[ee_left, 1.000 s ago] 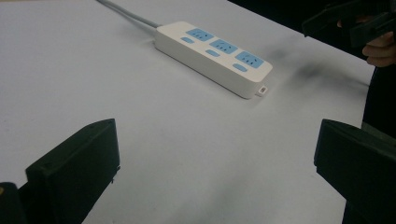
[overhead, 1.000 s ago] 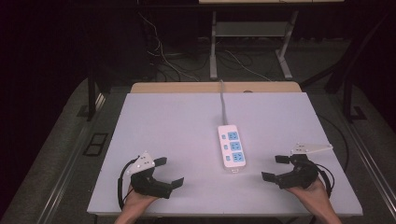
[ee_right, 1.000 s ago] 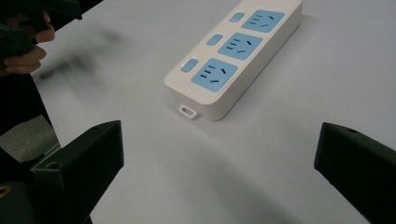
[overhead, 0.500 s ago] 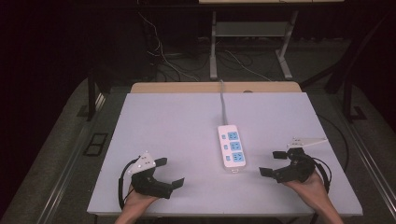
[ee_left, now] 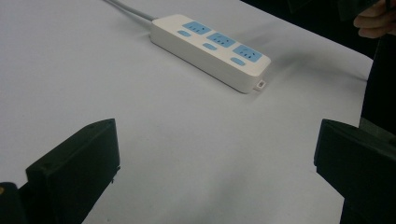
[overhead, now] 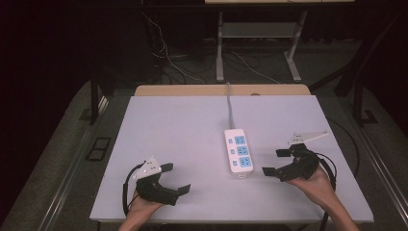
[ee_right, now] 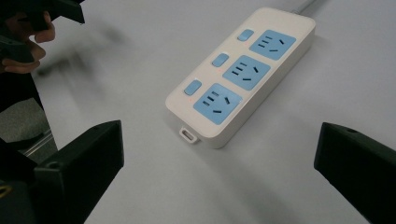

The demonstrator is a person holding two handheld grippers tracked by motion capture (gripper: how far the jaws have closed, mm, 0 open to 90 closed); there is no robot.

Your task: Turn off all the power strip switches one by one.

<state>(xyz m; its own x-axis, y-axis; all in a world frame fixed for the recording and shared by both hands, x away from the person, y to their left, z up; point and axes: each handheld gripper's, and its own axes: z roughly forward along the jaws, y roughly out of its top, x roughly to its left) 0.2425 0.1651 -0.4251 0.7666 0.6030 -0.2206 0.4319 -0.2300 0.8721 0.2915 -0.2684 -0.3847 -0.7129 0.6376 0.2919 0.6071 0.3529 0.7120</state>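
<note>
1. A white power strip [overhead: 239, 153] is lying flat on the white table [overhead: 183, 125], right of the table's middle, with its grey cord [overhead: 230, 108] running away toward the far edge.
2. The strip is showing three blue sockets [ee_right: 246, 72] in a row, each with a blue switch [ee_right: 220, 59] sitting beside it.
3. The right gripper [overhead: 280, 162] is hovering just beside the strip's near end, on its right, its jaws standing wide apart and gripping nothing; the strip is not being touched.
4. In the right gripper view, the strip [ee_right: 243, 74] is lying between and beyond the two spread black jaws, near end pointing toward the camera.
5. The left gripper [overhead: 175, 178] is resting low near the table's front left, well apart from the strip, its jaws also spread and empty.
6. In the left gripper view, the strip [ee_left: 210, 49] is lying farther off across bare table, with the person's other hand [ee_left: 376, 21] showing at the upper right corner.
</note>
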